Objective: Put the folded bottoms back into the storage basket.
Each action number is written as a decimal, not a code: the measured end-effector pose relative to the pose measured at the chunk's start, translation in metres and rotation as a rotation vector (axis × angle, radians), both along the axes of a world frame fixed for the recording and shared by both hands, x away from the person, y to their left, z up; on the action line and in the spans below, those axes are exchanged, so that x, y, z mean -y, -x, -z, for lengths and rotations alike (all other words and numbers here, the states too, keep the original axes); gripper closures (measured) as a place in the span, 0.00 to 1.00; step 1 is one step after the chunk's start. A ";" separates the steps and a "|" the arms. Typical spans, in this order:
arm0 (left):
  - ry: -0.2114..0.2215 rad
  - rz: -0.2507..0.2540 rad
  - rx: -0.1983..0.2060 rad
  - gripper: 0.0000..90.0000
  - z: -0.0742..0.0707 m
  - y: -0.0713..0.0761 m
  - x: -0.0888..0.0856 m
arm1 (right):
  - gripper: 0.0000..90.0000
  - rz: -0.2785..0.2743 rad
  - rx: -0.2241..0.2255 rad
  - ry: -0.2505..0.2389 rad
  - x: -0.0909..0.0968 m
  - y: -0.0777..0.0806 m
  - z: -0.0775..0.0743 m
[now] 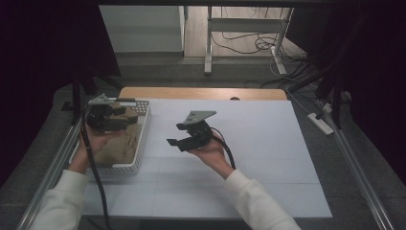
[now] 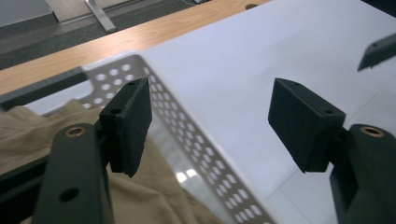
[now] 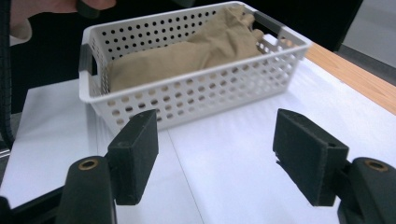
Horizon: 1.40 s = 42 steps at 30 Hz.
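The left claw [image 1: 125,111] is held above the white perforated basket [image 1: 142,143] at the bench's left edge, its jaws spread wide with nothing between them. In the left gripper view one pad [image 2: 128,126] hangs over the inside of the basket, above the tan cloth [image 2: 140,196], while the other pad [image 2: 303,123] sits beyond the basket's right wall [image 2: 196,140], over the white bench top [image 2: 243,60]. The person's left hand [image 1: 98,139] grips this tool from below, over the basket's near half.

The right claw [image 1: 176,140] is lifted over the middle of the bench, pointing left toward the basket and well apart from it, jaws released and holding nothing. In the right gripper view its two pads [image 3: 135,154] frame bare white bench with the basket [image 3: 187,100] beyond them; the cloth [image 3: 187,58] lies heaped inside along the basket's length, rising highest toward the far end. The person's right hand [image 1: 210,151] holds this tool, a black cable [image 1: 227,153] trailing back along the wrist.

The bench [image 1: 268,143] carries a white sheet, with a strip of bare wood [image 1: 201,93] showing along its far edge. Both white sleeves [image 1: 258,201] come in from the near edge.
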State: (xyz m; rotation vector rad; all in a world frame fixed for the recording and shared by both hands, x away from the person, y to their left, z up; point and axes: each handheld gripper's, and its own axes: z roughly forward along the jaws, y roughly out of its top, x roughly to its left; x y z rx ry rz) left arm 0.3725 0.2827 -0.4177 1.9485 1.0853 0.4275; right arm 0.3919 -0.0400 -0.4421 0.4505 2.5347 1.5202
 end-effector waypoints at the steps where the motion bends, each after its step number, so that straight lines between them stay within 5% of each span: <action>1: -0.003 0.004 -0.001 0.34 0.001 0.002 0.004 | 0.34 0.004 -0.002 -0.001 0.006 0.000 0.000; 20: -0.002 0.015 -0.027 0.32 0.021 0.053 0.054 | 0.33 0.085 0.002 0.030 0.131 0.027 0.006; 31: 0.002 0.031 -0.037 0.30 0.037 0.086 0.061 | 0.33 0.200 -0.004 0.019 0.215 0.053 0.020; 42: 0.012 0.026 -0.041 0.29 0.044 0.101 0.055 | 0.33 0.240 0.000 0.072 0.241 0.068 0.036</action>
